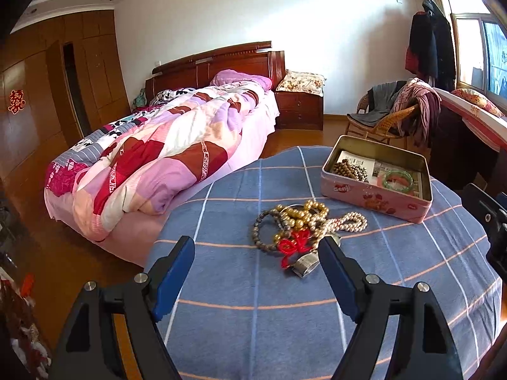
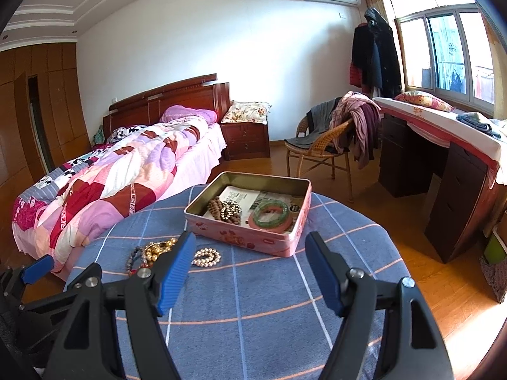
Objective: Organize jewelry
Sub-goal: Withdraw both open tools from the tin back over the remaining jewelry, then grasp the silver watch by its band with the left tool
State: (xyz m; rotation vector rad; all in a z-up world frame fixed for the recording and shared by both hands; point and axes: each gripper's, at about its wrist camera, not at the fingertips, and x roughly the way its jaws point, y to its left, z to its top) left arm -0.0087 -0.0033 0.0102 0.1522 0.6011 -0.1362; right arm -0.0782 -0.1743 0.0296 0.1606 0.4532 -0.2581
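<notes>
A heap of jewelry (image 1: 301, 228) lies on the blue checked cloth (image 1: 240, 288): gold and pearl bead strings, a dark bead bracelet, a red knot charm (image 1: 293, 245) and a metal watch band (image 1: 305, 264). My left gripper (image 1: 256, 247) hovers just in front of the heap, open and empty. Behind it to the right stands an open pink tin (image 1: 377, 198) holding brown beads (image 1: 348, 169) and a green bangle (image 1: 397, 180). In the right wrist view my right gripper (image 2: 250, 243) is open and empty before the pink tin (image 2: 250, 237); the jewelry heap (image 2: 158, 251) lies at its left finger.
A bed with a patchwork quilt (image 1: 158, 158) stands left of the table. A wicker chair draped with clothes (image 2: 329, 139) and a dark desk (image 2: 443, 171) are at the right under the window. The left gripper's blue fingertip (image 2: 38, 269) shows at the left edge.
</notes>
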